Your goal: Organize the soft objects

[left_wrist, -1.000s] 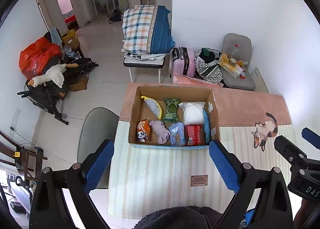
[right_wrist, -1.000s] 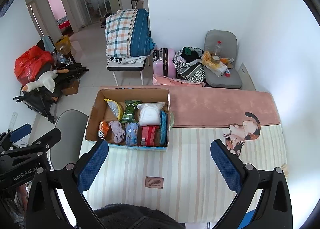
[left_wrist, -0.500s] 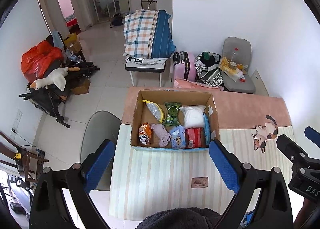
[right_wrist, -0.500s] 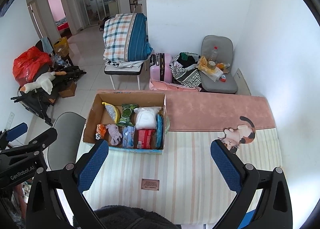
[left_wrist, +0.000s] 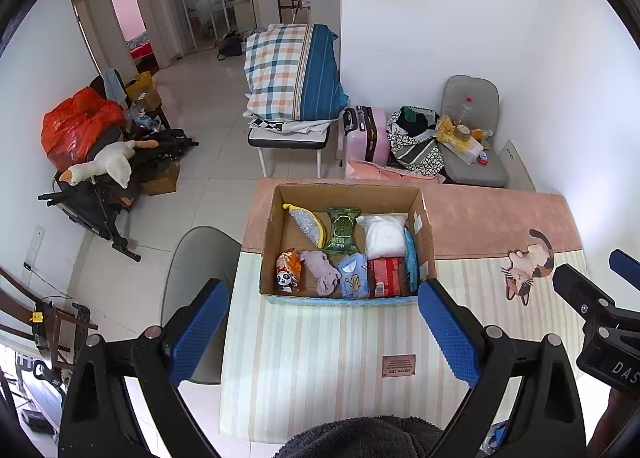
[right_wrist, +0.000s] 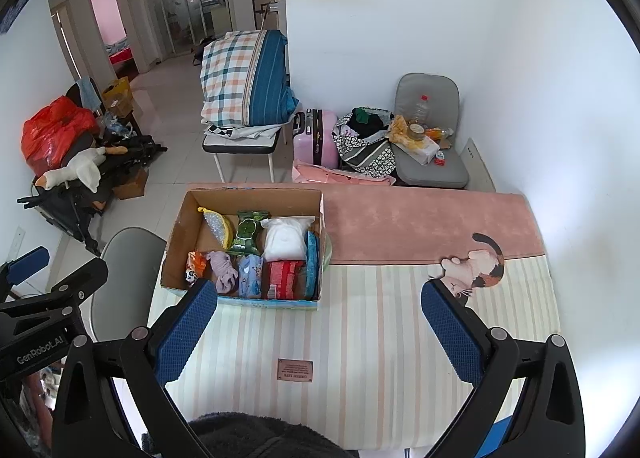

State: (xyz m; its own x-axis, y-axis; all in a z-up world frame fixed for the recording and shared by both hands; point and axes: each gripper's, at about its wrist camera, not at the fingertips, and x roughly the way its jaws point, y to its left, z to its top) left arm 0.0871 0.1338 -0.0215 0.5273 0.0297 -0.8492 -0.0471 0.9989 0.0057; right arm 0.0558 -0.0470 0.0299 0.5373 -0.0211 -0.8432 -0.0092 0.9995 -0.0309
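Left gripper (left_wrist: 324, 328): lower centre of the left wrist frame, jaws spread wide, blue pads apart, nothing between them; held high above the table.
Right gripper (right_wrist: 320, 332): lower centre of the right wrist frame, jaws equally wide, holding nothing; also visible at the right edge of the left view.
Cardboard box (left_wrist: 276, 226): centre of the left frame, left of centre in the right one; open top, sat on the table across the seam between pink and striped cloth.
Box back row: yellow scrubber pouch (left_wrist: 306, 220), green packet (left_wrist: 341, 230), white bag (left_wrist: 382, 234).
Box front row: panda snack bag (left_wrist: 287, 270), purple cloth (left_wrist: 322, 272), blue printed pack (left_wrist: 354, 276), red pack (left_wrist: 386, 277); blue item (left_wrist: 410, 260) stood on edge against the right wall.
Table (left_wrist: 320, 358): striped cloth near side, pink cloth far side, cat print (left_wrist: 526, 270) at right, small brown label (left_wrist: 398, 366) near the grippers.
Dark fuzzy fabric (left_wrist: 360, 438): bottom edge of both frames, below the jaws; couldn't tell what it belonged to.
Background: plaid bedding (left_wrist: 288, 74) on a bench upper centre, pink suitcase (left_wrist: 366, 134) beside it, goose plush (left_wrist: 104, 166) at left.
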